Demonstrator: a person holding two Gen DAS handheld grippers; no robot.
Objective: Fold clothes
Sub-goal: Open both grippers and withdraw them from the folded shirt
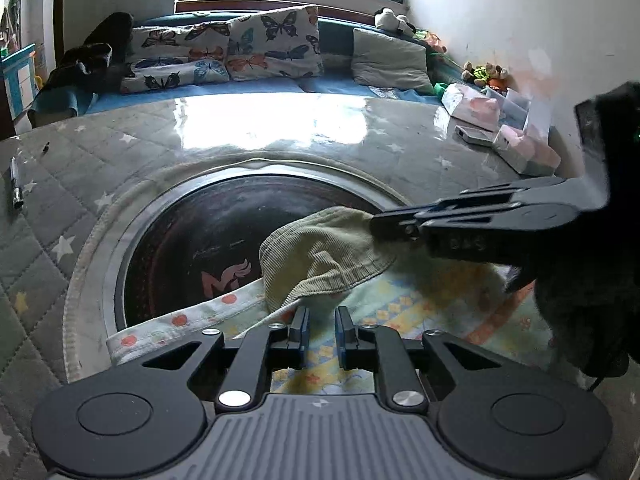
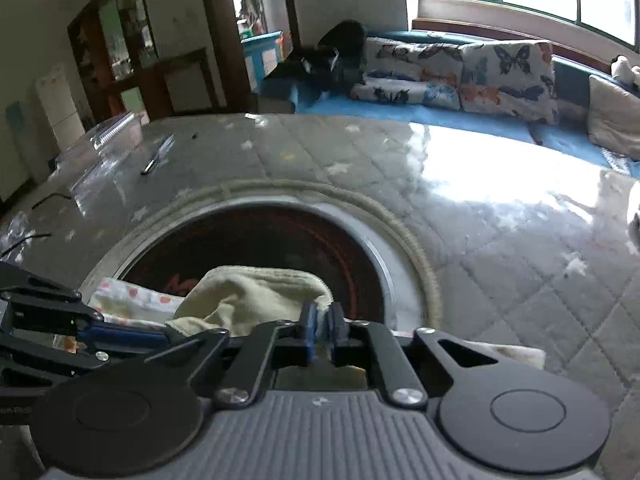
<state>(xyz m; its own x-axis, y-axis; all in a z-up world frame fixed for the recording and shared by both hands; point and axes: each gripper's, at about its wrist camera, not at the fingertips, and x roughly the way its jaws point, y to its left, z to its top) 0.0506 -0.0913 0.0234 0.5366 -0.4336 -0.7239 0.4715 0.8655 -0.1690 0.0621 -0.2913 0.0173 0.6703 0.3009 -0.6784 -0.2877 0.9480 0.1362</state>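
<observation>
**Corduroy fold pinched over the round plate**

Your right hand-held gripper [image 1: 378,227] has its jaws nearly closed on the edge of the corduroy garment [image 1: 320,256]; the cloth is ribbed, pale olive, bunched into a soft hump, lying partly on the dark round plate [image 1: 192,240] and partly on a thin printed cloth [image 1: 420,304] with yellow and orange patterns; your left hand-held gripper [image 1: 322,326] stands at a narrow gap just beside the hem, its blue pads touching nothing you can see; the desk [image 1: 60,216] wears a glossy clear sheet over a grey quilted cover with white stars; behind it, a blue bench under a window; two butterfly cushions [image 1: 276,44], one plain grey cushion [image 1: 390,60], one pen [image 1: 16,184].
</observation>
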